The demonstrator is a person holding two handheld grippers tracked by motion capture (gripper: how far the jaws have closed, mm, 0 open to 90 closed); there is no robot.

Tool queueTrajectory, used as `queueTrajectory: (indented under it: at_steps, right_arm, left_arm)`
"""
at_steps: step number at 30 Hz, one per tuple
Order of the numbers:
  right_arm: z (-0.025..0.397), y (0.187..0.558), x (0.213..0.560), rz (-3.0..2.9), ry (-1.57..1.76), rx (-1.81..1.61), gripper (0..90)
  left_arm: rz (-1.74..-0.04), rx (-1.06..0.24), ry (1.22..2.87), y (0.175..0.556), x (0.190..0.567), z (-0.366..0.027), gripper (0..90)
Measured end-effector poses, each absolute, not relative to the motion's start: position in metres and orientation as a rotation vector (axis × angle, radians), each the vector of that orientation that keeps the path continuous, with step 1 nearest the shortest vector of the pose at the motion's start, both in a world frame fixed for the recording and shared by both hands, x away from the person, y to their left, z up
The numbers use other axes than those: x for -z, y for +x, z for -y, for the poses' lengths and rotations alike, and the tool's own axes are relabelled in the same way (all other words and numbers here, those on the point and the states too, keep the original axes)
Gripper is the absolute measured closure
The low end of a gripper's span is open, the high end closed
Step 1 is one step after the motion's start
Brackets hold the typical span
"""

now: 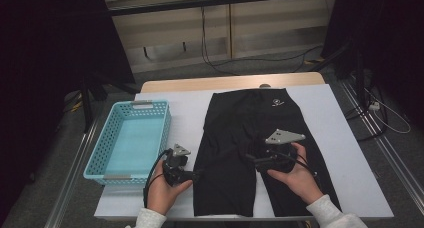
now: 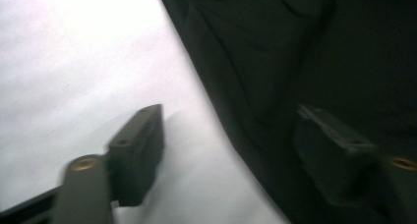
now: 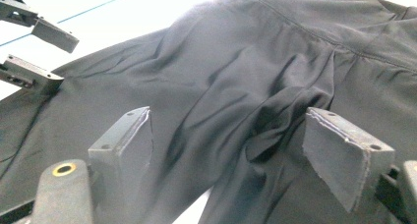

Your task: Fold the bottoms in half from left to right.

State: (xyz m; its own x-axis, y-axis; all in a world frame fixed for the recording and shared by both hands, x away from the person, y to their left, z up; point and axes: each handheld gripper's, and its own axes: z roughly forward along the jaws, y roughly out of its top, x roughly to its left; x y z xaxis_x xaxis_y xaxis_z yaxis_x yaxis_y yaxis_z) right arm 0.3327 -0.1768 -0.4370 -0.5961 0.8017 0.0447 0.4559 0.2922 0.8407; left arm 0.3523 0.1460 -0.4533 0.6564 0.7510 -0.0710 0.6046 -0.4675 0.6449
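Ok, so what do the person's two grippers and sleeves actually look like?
Both are black hand-held tools. The left gripper trails a black cable looping back toward the wrist; the right gripper carries a grey three-cornered plate on top. Their fingers are blocky, dark, flat-faced pads with small screw holes, mounted on arms with brass-coloured rivets. The person wears light grey or white sleeves.

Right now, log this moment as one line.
left gripper: open, at shorts edge | right gripper: open over crotch | basket: empty
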Motion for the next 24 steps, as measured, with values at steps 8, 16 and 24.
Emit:
queueTrajectory:
  at_steps: [8,16,24]
  right_arm:
    - [0.172,0.334,0.436,-2.19,1.119,-1.226,19.2]
    - [0.167,0.337,0.439,-2.199,1.116,-1.207,19.2]
    - [0.162,0.349,0.442,-2.19,1.145,-1.199,18.4]
  left_arm:
    - [-1.104,-0.197,2.189,0.348,0.45,-0.14,55.2]
    - [-1.126,-0.016,2.169,0.349,0.45,-0.137,86.2]
    - [-1.056,0.04,2.113,0.348,0.437,-0.13,88.1]
